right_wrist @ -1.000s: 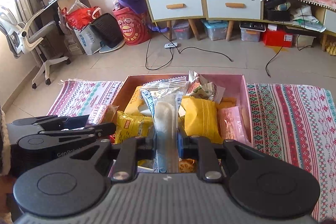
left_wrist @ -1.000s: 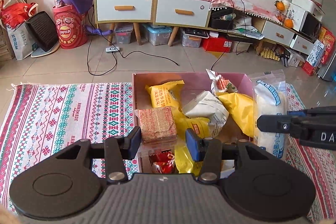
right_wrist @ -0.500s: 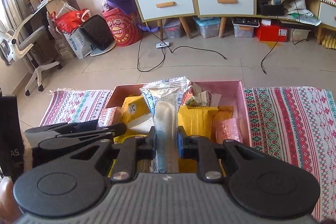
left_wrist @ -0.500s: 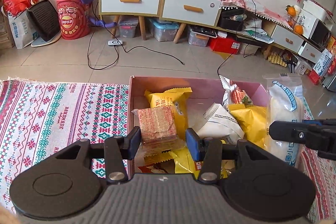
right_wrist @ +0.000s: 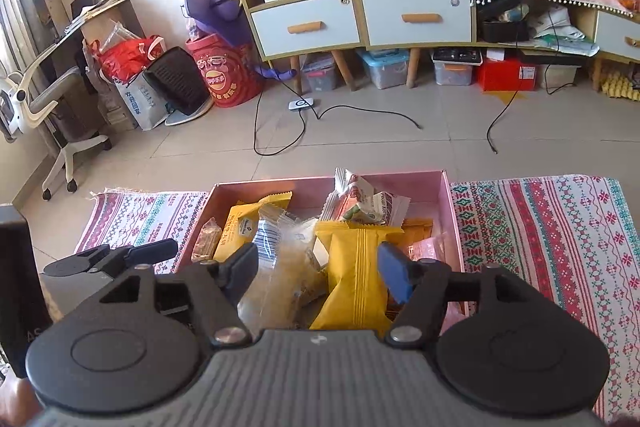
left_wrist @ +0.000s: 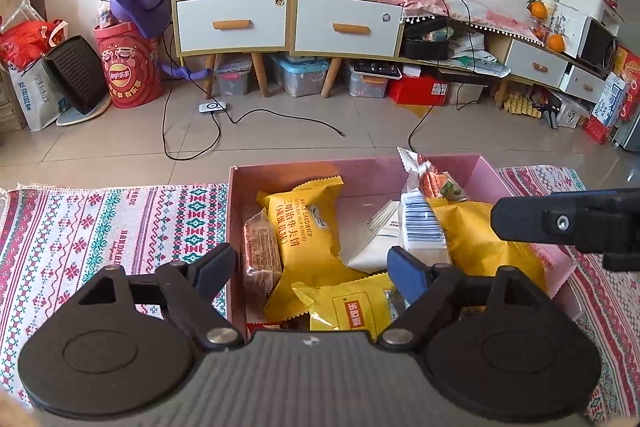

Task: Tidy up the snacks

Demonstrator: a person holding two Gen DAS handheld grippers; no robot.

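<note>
Over the pink box (left_wrist: pixel 482 169), both grippers (left_wrist: pixel 312 273) (right_wrist: pixel 316 269) gape empty, hiding the nearest snacks (left_wrist: pixel 360 307).

Tiled floor (left_wrist: pixel 320 143) carries patterned rug (left_wrist: pixel 100 227); pink box (left_wrist: pixel 280 175) on rug.

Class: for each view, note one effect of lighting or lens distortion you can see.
Left wrist view: the fisheye bends the cabinet and the rug edge. Right wrist view: daylight washes out the top-left wall beside the desk, and the pink box rim shines.
</note>
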